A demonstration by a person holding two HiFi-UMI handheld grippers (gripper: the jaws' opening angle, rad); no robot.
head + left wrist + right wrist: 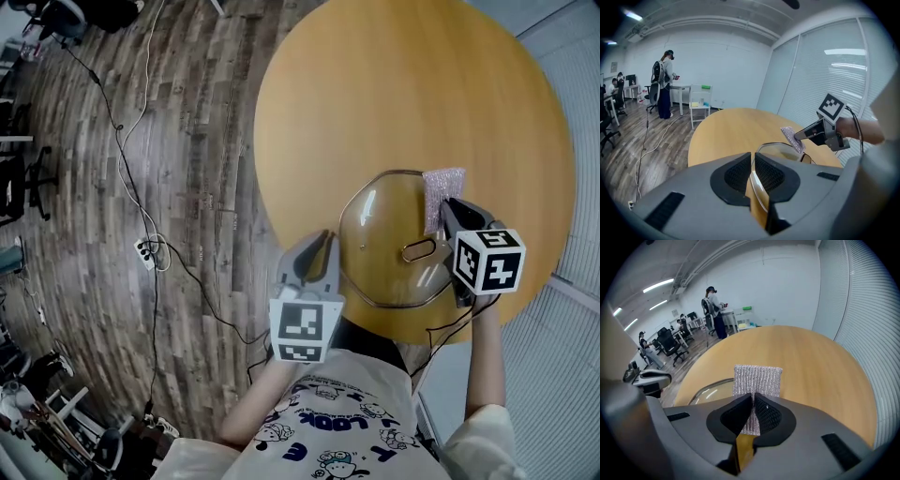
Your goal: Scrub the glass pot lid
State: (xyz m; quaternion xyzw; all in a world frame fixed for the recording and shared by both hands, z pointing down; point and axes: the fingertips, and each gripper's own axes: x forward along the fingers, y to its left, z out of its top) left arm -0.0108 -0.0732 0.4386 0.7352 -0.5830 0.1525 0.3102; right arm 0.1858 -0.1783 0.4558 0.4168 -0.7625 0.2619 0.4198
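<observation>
Where the person stands at the table's near edge, the left gripper (325, 251) has its jaws clamped on the rim of the clear glass pot lid (386, 246), which sits on the round light-wooden table (403, 94). The right gripper (446, 212) pinches a silvery mesh scrubbing pad (442, 190) tight between its jaws, the pad at the lid's far right rim. Beyond, a thin cable (131, 178) trails over the dark plank floor (187, 112).

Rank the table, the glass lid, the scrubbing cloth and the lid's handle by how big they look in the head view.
1. table, by far the largest
2. glass lid
3. scrubbing cloth, though its lower end is hidden
4. handle, smallest
</observation>
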